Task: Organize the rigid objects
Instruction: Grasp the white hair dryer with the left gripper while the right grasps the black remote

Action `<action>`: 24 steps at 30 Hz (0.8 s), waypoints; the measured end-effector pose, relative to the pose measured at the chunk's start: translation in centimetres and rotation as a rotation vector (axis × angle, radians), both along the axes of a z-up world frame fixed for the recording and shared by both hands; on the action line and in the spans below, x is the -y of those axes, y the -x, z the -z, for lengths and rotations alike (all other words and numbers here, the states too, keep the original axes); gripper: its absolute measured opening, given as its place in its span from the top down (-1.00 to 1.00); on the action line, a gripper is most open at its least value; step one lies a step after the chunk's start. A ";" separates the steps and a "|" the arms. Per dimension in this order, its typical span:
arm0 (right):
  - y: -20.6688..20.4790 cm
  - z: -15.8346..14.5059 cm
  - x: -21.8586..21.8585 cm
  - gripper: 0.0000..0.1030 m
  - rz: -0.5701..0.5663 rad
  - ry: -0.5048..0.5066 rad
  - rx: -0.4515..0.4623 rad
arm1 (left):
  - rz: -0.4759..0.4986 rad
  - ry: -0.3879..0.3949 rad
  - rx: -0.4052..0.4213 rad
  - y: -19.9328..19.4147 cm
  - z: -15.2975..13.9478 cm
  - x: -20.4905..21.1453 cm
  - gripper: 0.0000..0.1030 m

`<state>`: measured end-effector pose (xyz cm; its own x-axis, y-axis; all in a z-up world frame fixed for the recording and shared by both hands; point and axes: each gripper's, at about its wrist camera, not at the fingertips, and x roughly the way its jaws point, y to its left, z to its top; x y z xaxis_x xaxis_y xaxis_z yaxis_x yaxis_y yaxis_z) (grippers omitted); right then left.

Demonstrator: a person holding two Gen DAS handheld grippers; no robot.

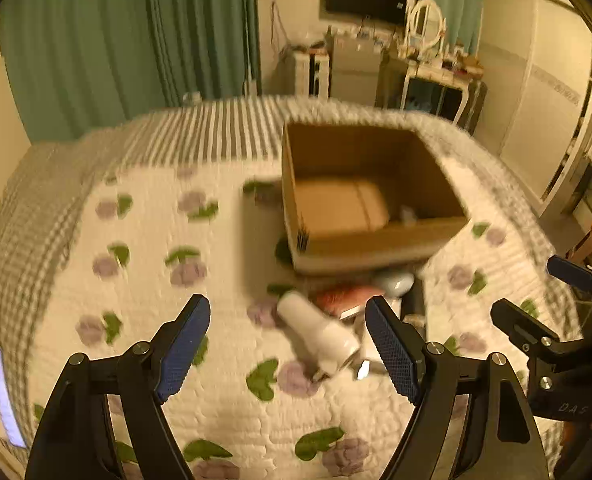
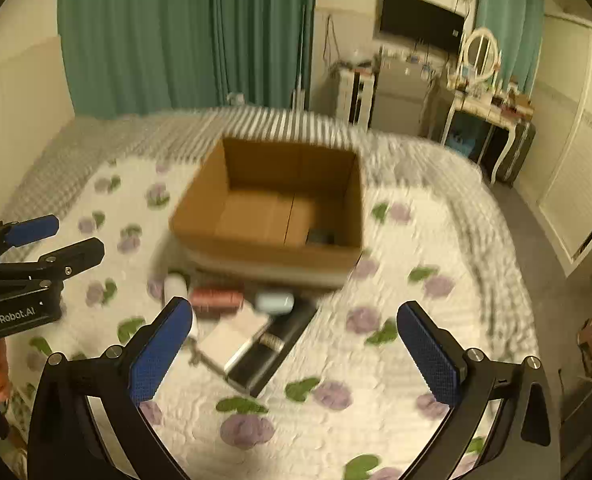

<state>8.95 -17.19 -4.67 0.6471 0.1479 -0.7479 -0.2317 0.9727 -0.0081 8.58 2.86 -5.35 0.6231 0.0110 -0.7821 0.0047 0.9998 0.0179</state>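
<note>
Left tool [image 1: 288,344] and right tool [image 2: 296,350] hanging open, holding nothing, near side of cardboard box [image 2: 272,216]; white bottle [image 1: 319,336] lying just before it.

Green curtains [image 2: 184,36], a wall-mounted television [image 2: 419,20] and a white dressing table [image 2: 483,100] stand behind.

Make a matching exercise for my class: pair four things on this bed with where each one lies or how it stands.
Things:
1. cardboard box
2. white bottle
3. left gripper
4. black rectangular item

Descriptions:
A. lying on its side on the quilt
B. open-topped, standing behind the pile of items
C. jaws apart, holding nothing
D. flat on the quilt, at the near edge of the pile

Pairs: 1-B, 2-A, 3-C, 4-D
</note>
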 end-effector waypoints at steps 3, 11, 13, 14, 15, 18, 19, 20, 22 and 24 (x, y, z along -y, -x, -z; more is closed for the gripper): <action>-0.8 3.8 -0.2 -1.00 0.048 0.016 -0.073 | -0.026 -0.012 -0.040 -0.1 2.4 0.2 -0.61; -4.1 10.1 -1.0 -0.86 0.116 0.053 -0.211 | -0.041 -0.010 -0.094 -2.1 6.0 0.2 -0.61; -4.8 11.8 -1.3 -0.67 0.117 0.060 -0.264 | -0.037 0.004 -0.101 -2.6 6.4 0.2 -0.61; -5.1 12.4 -1.5 -0.56 0.113 0.059 -0.286 | -0.033 0.015 -0.102 -2.8 6.6 0.2 -0.61; -5.4 12.9 -1.5 -0.56 0.108 0.045 -0.300 | -0.030 0.023 -0.105 -3.0 6.8 0.3 -0.61; -6.2 13.6 -1.4 -0.55 0.113 0.010 -0.306 | -0.021 0.020 -0.118 -3.8 7.4 0.9 -0.61; -6.6 14.0 -1.3 -0.54 0.110 -0.003 -0.319 | -0.019 0.014 -0.126 -4.1 7.7 1.2 -0.61; -7.0 14.5 -1.4 -0.54 0.105 -0.013 -0.335 | -0.019 0.010 -0.133 -4.3 7.9 1.4 -0.61; -7.6 15.4 -1.3 -0.55 0.105 -0.034 -0.350 | -0.014 -0.003 -0.150 -4.8 8.5 2.0 -0.61; -7.6 15.5 -1.2 -0.52 0.104 -0.035 -0.338 | -0.006 -0.026 -0.166 -5.0 9.1 2.5 -0.61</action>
